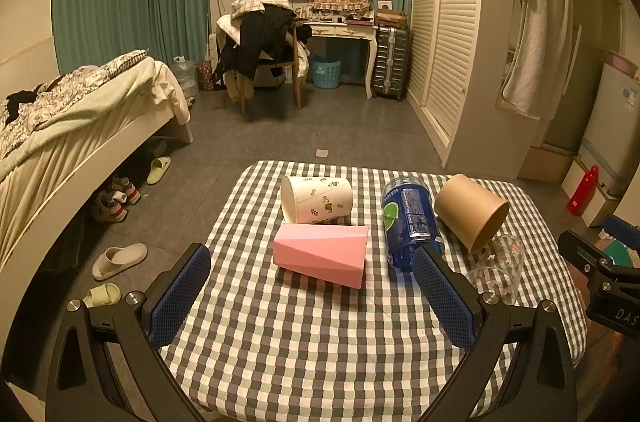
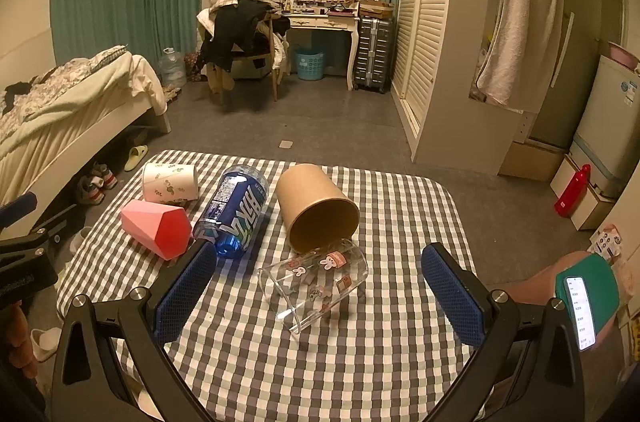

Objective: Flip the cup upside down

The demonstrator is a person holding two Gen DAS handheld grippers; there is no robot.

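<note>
Five vessels are lying on their sides across the checked bench [image 1: 280, 342], and nothing is sitting upside down yet, so by the look of it the flipping is only about to start.

Going left to right in the left wrist view: the white floral paper cup [image 1: 318, 200] is lying at about 12 o'clock from the left gripper [image 1: 312, 286], its mouth facing left. Just in front of it, touching or nearly so, the pink faceted cup [image 1: 322, 254] is sitting dead centre between the blue pads. That left gripper is standing wide and holding nothing.

Next, at 1 o'clock, the blue bottle [image 1: 408, 218] is lying lengthways, with the brown paper cup [image 1: 472, 210] just beside it at 2 o'clock, mouth pointing toward the camera.

Over to the right wrist view: the clear glass cup [image 2: 316, 284] with cartoon stickers is lying at 12 o'clock from the right gripper [image 2: 318, 284], its base end tucked up against the brown cup's rim, its open mouth facing down-left. The right gripper is also spread wide and empty, framing that glass.

Which cup goes first is not settled; each gripper is lined up on one. Everything is left: grasp, lift, turn mouth-down, set down.
</note>
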